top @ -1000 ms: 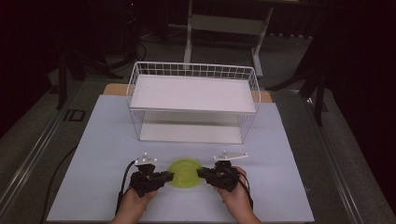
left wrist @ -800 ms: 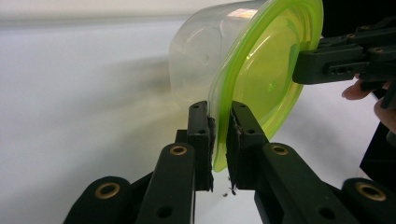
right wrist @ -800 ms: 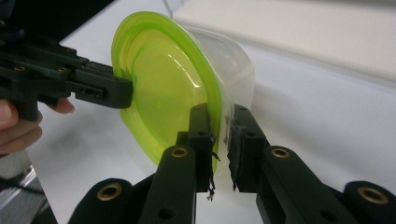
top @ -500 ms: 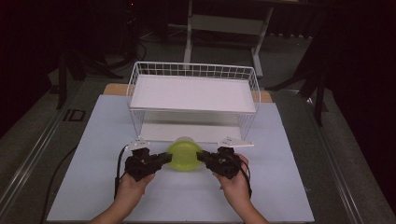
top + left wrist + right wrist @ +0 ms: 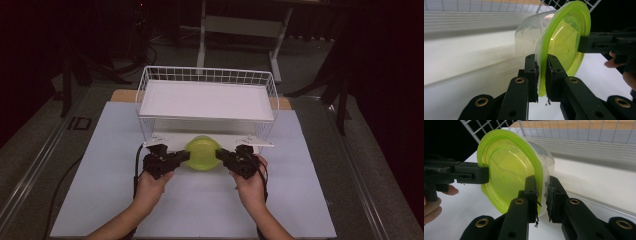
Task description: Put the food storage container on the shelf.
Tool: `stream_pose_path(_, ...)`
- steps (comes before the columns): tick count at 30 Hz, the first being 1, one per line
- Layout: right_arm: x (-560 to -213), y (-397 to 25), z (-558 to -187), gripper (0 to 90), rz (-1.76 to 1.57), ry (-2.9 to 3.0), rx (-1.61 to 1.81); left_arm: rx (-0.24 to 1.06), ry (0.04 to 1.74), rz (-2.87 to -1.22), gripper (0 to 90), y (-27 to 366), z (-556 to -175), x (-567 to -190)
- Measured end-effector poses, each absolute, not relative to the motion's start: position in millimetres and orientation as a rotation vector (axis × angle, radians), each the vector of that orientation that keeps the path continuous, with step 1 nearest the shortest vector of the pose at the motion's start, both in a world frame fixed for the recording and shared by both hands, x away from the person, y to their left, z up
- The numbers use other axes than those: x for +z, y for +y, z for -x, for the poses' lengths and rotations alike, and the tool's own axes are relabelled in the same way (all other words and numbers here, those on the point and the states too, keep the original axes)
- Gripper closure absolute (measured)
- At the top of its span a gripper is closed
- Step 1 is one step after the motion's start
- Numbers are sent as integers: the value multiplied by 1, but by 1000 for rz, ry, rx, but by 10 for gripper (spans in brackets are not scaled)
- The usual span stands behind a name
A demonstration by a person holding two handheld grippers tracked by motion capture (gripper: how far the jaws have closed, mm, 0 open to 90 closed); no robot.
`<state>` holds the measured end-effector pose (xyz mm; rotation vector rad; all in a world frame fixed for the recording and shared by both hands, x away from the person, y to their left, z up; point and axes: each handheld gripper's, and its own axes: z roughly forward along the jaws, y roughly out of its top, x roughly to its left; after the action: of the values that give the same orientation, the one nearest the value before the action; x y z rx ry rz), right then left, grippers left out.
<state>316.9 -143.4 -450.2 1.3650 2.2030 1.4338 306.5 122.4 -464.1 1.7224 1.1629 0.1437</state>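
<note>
1. Held between both tools: clear plastic tub with lime-green lid [image 5: 201,153], tipped lid-near, just before the white wire rack [image 5: 207,100]
2. Left gripper [image 5: 541,75] clamped on the lid rim; right gripper [image 5: 541,195] likewise on the opposite rim
3. Keep both hands level and matched in pace; slide far, into the lower shelf; avoid twisting the rim
</note>
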Motion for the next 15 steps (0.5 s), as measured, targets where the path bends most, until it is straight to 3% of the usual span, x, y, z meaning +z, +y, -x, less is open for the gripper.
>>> stream_pose_path(15, -469, -139, -344, 803, -1472, 2216, 1360, 152, 1206, -1721, 806, 119, -335, -489)
